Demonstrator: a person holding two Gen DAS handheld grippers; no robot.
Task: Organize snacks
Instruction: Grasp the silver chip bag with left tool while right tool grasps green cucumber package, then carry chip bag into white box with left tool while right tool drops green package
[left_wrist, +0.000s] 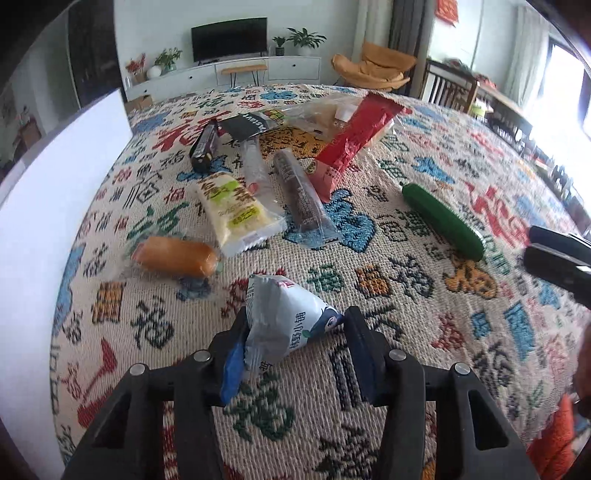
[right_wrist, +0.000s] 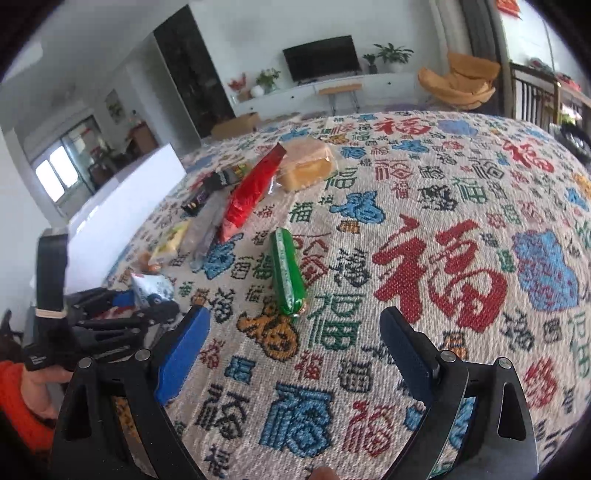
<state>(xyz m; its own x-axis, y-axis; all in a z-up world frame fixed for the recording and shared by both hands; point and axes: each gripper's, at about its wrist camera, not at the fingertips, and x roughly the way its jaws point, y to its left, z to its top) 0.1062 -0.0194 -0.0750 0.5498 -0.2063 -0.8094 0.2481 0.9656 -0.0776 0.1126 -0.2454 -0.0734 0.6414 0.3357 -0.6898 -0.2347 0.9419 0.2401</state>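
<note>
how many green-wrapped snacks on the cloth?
1. The green snack stick lies alone on the patterned cloth, right of the snack pile and ahead of the right hand-held gripper. Others could hide under the pile.

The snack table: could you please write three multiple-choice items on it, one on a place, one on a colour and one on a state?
1. Where does the green stick lie?
A. ahead of the right gripper
B. under the red packet
C. on the white board

2. What colour are the right gripper's pads?
A. yellow
B. blue
C. white

3. What is between the left gripper's jaws?
A. nothing
B. the orange bun
C. the white pouch

Answers: 1 A, it lies on the cloth beyond the open fingers. 2 B, blue shows on the inner faces. 3 C, the fingers flank the pouch.
</note>
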